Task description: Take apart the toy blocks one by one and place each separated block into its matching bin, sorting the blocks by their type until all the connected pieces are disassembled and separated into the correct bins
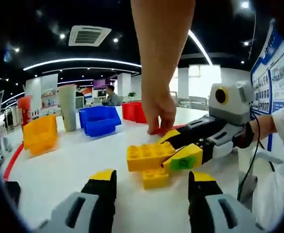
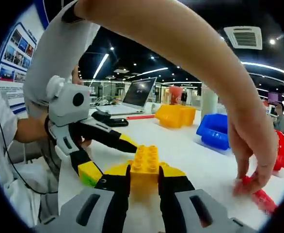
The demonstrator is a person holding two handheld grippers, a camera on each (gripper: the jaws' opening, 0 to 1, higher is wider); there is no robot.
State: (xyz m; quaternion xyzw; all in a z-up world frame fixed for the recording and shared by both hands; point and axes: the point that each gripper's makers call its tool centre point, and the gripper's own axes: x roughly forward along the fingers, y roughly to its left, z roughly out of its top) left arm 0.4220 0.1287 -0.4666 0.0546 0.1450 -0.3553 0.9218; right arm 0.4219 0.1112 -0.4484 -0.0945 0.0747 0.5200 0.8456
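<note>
Two yellow blocks are joined mid-table, unsorted: right claw pinches the upper one, left claw spread before them. Yellow bin, blue bin and red bin wait along the far edge.

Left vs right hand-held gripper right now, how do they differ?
The right hand-held gripper is shut on the yellow blocks; the left hand-held gripper is open, holding nothing. The right one reaches the blocks; the left one sits short of them, with bare table between its jaws. Both have black jaws with yellow tips and point at the same blocks.
</note>
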